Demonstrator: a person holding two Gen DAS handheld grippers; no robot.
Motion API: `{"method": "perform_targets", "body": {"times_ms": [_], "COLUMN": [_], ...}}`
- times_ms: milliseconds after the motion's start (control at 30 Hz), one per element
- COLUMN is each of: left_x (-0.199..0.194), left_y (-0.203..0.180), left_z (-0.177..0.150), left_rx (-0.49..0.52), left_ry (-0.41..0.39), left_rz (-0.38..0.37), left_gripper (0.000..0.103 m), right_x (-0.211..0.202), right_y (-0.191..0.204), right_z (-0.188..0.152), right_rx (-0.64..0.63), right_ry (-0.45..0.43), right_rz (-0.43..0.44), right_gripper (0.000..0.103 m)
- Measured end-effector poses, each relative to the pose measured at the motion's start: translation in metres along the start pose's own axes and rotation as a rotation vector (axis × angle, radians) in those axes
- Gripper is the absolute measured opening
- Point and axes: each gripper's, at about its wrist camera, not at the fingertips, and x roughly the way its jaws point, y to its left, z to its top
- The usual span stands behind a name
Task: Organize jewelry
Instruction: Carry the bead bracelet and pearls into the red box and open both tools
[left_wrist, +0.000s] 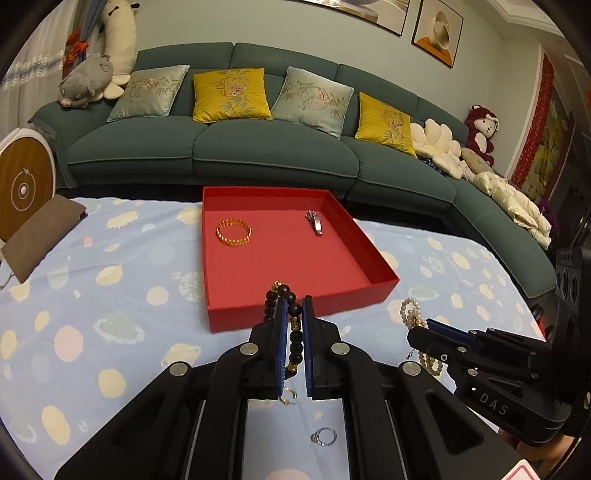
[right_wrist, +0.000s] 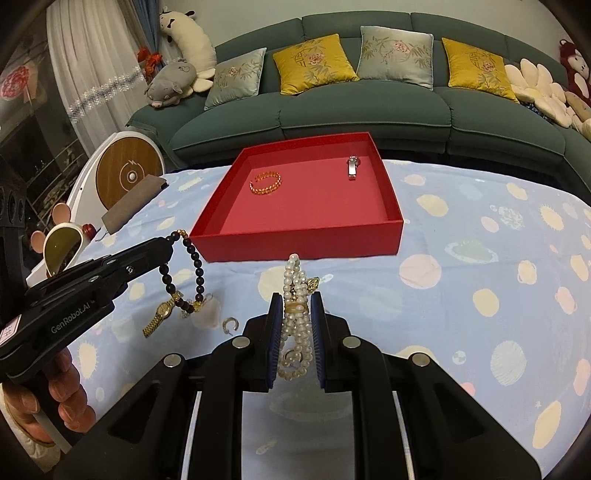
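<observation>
1. Part of the dark bead bracelet is hidden between the left gripper's jaws, low in the left wrist frame's centre.
2. The pearl bracelet runs behind the right gripper's jaws; its clasp is too small to tell.
3. The silver item in the red box is too small to identify.
4. The hand at the lower left is cut off by the frame edge.
5. The small ring is too small to tell its setting.
</observation>
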Motion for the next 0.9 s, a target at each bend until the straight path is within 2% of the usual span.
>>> {"method": "perform_targets", "body": {"times_ms": [200,367,600,733,900], "left_x": [0.019,0.059,0.122,0.152,0.169], "left_y": [0.007,0.016,0.03,0.038,0.045], "left_z": [0.053,0.078,0.08,0.073,0.065], "left_rx": [0.023,0.019,0.008,0.002,0.006], "left_ry": [-0.05,-0.045,0.02,0.053,0.076], "left_rz": [0.05,0.092,0.139,0.161,0.17], "left_gripper": [0.005,0.005,0.005,0.005,0.006], "right_x": [0.005,0.036,0.095,0.132,0.162], "right_y": [-0.011,-0.028,-0.047,-0.054,-0.058], "right_z": [0.049,0.098,0.133,0.135,0.127], "right_rx": [0.002,0.01,0.018,0.025,0.022], "right_ry": [-0.054,-0.073,-0.063,-0.017,0.036], "right_rz": [-0.003,-0.017,-0.037,-0.041,-0.056], "right_gripper": [0.015,0.015,0.015,0.015,0.015]}}
